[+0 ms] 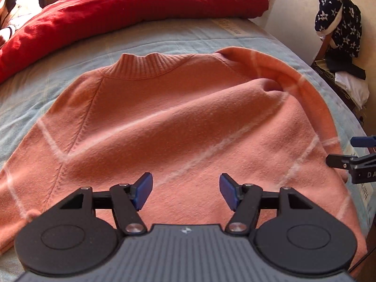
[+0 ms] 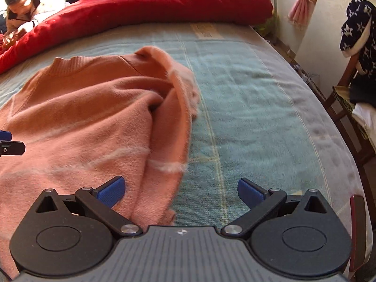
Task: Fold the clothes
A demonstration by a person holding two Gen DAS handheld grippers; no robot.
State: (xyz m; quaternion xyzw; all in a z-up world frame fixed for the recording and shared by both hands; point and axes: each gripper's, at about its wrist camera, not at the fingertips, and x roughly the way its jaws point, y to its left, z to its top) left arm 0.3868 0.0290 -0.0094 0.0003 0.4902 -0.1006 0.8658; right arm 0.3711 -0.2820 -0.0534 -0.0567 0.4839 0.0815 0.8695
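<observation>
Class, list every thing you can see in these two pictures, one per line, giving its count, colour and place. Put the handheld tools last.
sweater: one, salmon pink with pale stripes, spread on the bed, its right sleeve folded along that side
bed cover: one, light blue, under the sweater
duvet: one, red, bunched along the far side of the bed
scarf: one, dark blue with white stars, draped on the chair at the right
chair: one, brown wood, beside the bed
person: one, far left behind the duvet
left tool: one, black with blue pads, open above the sweater
right tool: one, black with blue pads, open over the sweater's right edge
</observation>
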